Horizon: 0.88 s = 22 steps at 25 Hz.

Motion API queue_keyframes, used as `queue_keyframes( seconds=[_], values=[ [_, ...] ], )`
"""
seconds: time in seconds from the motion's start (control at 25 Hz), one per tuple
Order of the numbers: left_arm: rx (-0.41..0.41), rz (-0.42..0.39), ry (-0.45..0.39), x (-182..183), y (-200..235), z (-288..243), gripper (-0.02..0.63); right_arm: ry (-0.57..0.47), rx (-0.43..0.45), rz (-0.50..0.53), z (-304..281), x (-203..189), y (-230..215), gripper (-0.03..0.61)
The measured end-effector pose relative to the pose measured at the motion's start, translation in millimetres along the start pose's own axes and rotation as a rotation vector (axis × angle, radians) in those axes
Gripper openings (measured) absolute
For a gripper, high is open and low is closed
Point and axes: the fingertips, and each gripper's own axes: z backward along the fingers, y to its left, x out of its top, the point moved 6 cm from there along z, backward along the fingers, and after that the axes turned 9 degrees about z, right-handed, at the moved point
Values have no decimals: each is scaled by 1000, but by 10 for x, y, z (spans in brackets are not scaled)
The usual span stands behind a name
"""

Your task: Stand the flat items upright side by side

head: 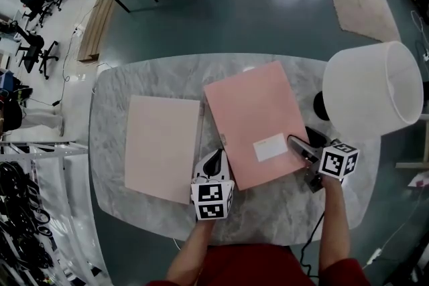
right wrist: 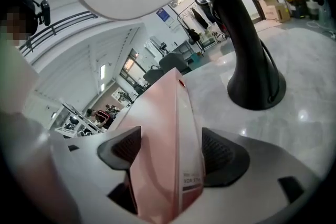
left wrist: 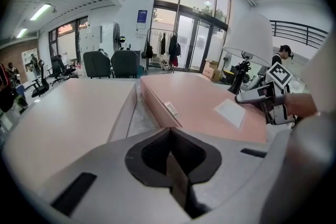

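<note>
Two flat pink boxes lie face-up on the marble worktop [head: 281, 207], neither stood upright. The paler pink box [head: 163, 146] is on the left. The darker pink box [head: 247, 110] is just beside it on the right, with a narrow strip of marble between them.

The right claw [head: 299, 146] stands wide at the darker box's near right edge. That edge runs in between its two pads (the thin printed side faces that claw's camera), and the pads are not clamped on it.

The left claw [head: 216, 157] is closed, jaw against jaw, with nothing between. Its tip is at the darker box's near left corner, over the strip of marble; whether it touches the box cannot be told.

A white label [head: 270, 147] sits on the darker box near its front edge. A lamp [head: 372, 87] with a white shade stands at the worktop's right end, just beyond the right claw.
</note>
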Motion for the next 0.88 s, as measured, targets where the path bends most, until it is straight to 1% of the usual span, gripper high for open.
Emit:
queue_keyframes(
  seconds=[0.12, 0.28, 0.36, 0.52, 0.68, 0.88],
  values=[
    [12, 6, 18, -40, -8, 0, 3, 23, 40, -37, -14, -7, -35, 339],
    [45, 8, 41, -89, 14, -8, 3, 64, 80, -43, -54, -6, -17, 337],
    [48, 22, 56, -116, 33, -13, 3, 73, 96, -55, -49, -14, 14, 337],
    [38, 28, 77, -176, 8, 2, 3, 67, 90, -52, 11, -42, 44, 337],
    [33, 60, 87, -248, -19, 48, 3, 59, 100, -69, 125, -49, 89, 337],
    [30, 54, 112, -336, -39, 100, 3, 46, 123, -109, 281, -91, 121, 337]
  ],
)
